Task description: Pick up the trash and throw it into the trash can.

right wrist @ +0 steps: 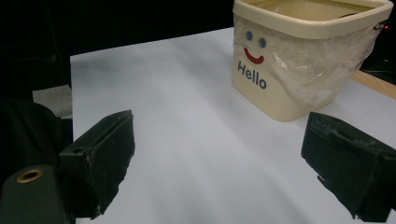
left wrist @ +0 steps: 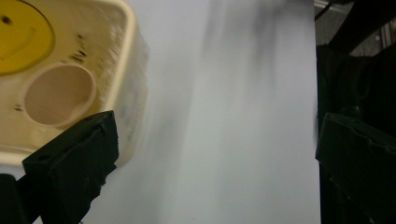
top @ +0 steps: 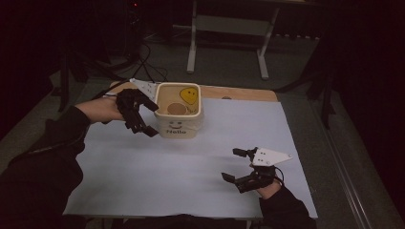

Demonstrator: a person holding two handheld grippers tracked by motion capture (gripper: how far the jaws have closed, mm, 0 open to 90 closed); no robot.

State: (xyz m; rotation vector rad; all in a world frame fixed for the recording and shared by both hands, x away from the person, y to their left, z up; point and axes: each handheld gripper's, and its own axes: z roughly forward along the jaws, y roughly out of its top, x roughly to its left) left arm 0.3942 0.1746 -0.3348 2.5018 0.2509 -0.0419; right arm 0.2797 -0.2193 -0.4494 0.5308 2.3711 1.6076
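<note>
Nearby, bin (top: 179, 125) beside left gripper (top: 143, 125).

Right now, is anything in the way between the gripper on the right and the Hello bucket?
Nothing visible is. Between the open right gripper and the cream bucket lies bare white sheet. The left gripper, also open, sits at the bucket's far side.

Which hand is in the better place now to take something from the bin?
Left. The left tool is open beside the bin, near its rim. The right tool is open over the sheet, far away.
</note>
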